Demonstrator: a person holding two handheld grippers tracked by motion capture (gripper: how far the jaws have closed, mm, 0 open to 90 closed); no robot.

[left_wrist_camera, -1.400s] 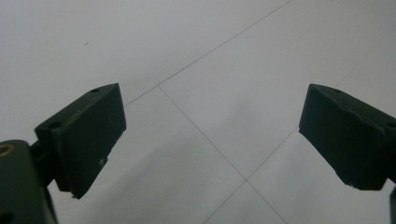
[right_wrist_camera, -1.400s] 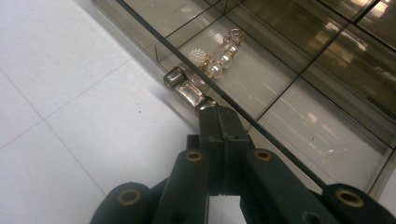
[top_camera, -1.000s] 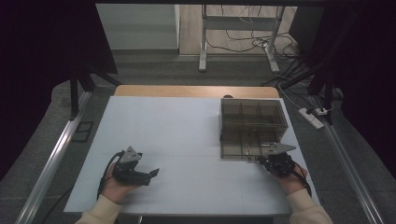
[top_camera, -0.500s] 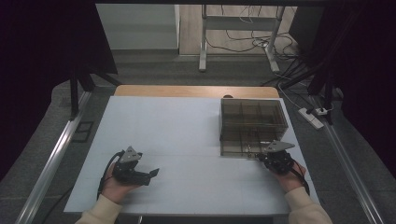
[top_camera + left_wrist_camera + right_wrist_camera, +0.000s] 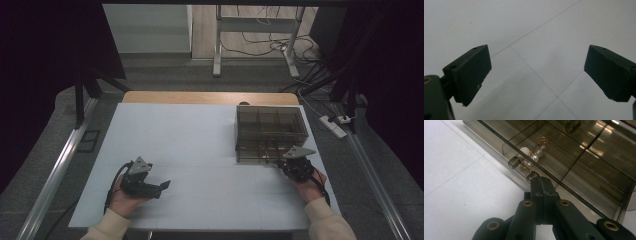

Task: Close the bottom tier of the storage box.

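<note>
Right tool [image 5: 541, 181] fully closed, tips at clear drawer handle [image 5: 522, 168] of smoked organizer box [image 5: 270, 131], near right counter [image 5: 200, 145] edge; pearl earrings [image 5: 534, 153] inside. Left tool [image 5: 537, 72] spread wide, empty, above bare counter.

Left gripper [image 5: 161, 186] rests low at near left, jaws wide apart. Right gripper [image 5: 281, 165] sits near right, jaws pressed together, tips pointing far.
</note>
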